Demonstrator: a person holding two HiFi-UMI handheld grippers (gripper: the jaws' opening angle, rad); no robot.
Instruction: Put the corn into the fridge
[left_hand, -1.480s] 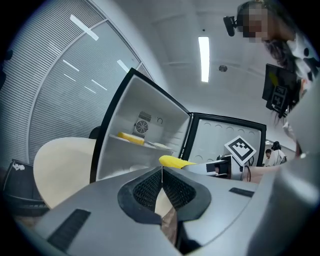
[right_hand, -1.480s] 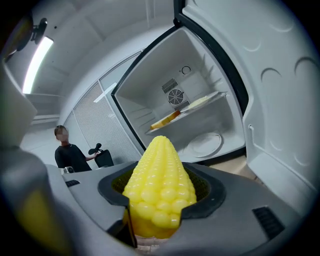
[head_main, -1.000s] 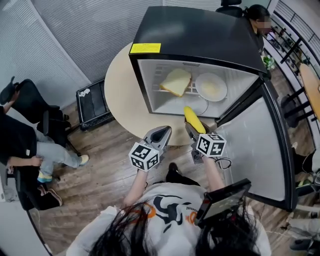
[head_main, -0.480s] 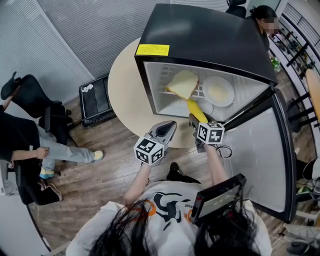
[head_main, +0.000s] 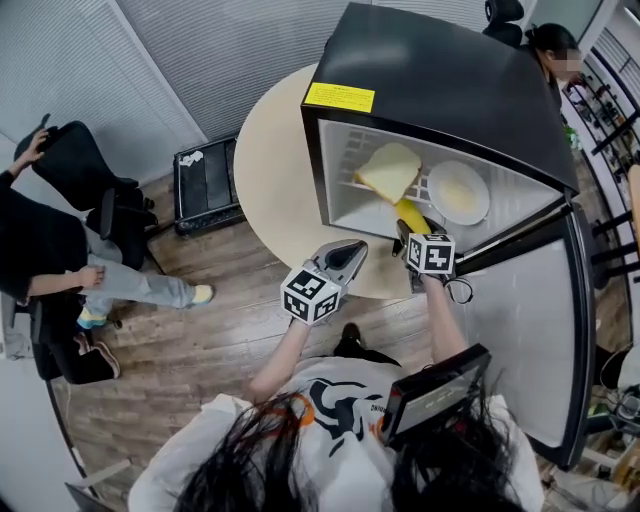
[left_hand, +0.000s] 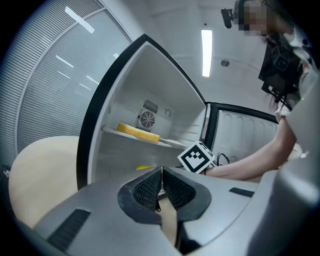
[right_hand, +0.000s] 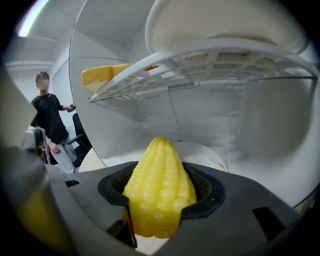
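Firmly between right tongs (right_hand: 160, 202), corn (right_hand: 159, 172)

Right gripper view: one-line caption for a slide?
Right gripper holds the corn, tip pointing into the open fridge below its wire shelf.

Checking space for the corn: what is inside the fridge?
Upper shelf: a yellow slice and a white plate. Floor: a second plate, partly hidden behind the corn in the right gripper.

Your left gripper (left_hand: 161, 172) has its jaws pressed together, nothing between them. Straight past the fingertips stands the open fridge (left_hand: 120, 90), where a yellow slab (left_hand: 138, 132) lies on a shelf. A marker cube (left_hand: 196, 157) sits just right of the fingertips.
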